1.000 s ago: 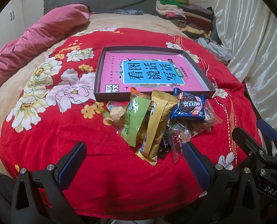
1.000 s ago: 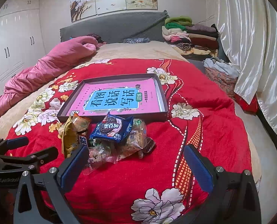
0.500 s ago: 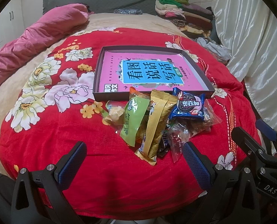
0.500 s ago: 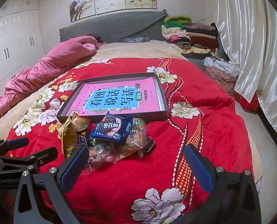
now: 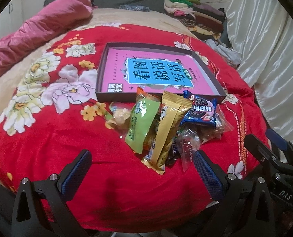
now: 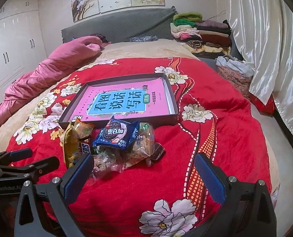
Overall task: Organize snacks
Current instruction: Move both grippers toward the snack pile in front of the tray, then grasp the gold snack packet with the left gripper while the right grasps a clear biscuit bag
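A heap of snack packets lies on the red flowered blanket (image 5: 67,138) just in front of a shallow dark box (image 5: 114,96) with a pink and blue book cover inside. The heap holds a green packet (image 5: 141,126), a gold packet (image 5: 169,132), a blue cookie packet (image 5: 200,111) (image 6: 117,135) and clear wrapped sweets (image 6: 106,163). My left gripper (image 5: 142,172) is open, hovering just short of the heap with nothing in it. My right gripper (image 6: 144,174) is open too, its left pad (image 6: 77,175) near the clear sweets.
A pink quilt (image 6: 53,71) is bunched along the left side of the bed. Folded clothes (image 6: 201,33) are stacked at the far right by the grey headboard. A shiny curtain (image 6: 274,59) hangs at the right; the bed's edge drops off there.
The left gripper has crept slightly closer to the snack heap. The right gripper has hardly moved. Both stay open.
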Available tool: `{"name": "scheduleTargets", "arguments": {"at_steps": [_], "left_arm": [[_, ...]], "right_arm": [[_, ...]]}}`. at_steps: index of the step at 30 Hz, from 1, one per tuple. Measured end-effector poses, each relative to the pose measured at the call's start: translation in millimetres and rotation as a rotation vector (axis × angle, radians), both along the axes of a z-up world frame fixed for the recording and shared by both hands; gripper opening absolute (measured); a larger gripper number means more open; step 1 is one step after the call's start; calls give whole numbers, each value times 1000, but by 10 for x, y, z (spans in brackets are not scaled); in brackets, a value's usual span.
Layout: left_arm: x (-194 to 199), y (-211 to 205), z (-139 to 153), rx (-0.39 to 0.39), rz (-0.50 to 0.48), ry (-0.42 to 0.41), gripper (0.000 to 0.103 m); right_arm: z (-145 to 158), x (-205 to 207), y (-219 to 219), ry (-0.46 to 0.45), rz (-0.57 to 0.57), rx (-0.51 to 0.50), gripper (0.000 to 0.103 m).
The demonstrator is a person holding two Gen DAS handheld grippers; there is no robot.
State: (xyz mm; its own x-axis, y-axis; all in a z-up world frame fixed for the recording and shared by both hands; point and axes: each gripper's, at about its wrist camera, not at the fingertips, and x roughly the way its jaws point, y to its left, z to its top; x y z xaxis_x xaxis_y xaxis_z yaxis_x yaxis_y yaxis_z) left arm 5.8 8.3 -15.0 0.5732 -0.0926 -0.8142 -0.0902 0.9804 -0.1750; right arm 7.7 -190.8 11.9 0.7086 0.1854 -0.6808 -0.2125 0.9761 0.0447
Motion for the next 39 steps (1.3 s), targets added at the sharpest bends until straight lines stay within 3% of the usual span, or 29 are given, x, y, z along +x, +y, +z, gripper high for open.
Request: {"name": "scheduleTargets", "arguments": {"at_steps": [7, 9, 11, 24, 28, 30, 34, 39], "left_arm": [[50, -24, -23, -62, -42, -6, 94], [79, -52, -31, -80, -64, -3, 77], [103, -89, -54, -98, -83, 7, 68], [368, -181, -157, -129, -109, 22, 60], [428, -185, -192, -119, -101, 26, 59], [463, -184, -208, -128, -101, 32, 52], [507, -182, -226, -144, -105, 41, 44], [522, -165, -230, -157, -106, 40, 36]], "right_arm": [[-46, 132, -37, 25, -11, 13, 103], [-70, 173, -86, 41, -24, 26, 103], [-92, 221, -143, 54, -37, 35, 103], [-406, 532, -183, 173, -4, 16, 102], [-454, 588, -113, 171, 42, -2, 87], [-488, 619, -76, 184, 68, 0, 79], [-546, 668, -5, 208, 112, 8, 53], [-521, 666, 117, 167, 177, -11, 39]]}}
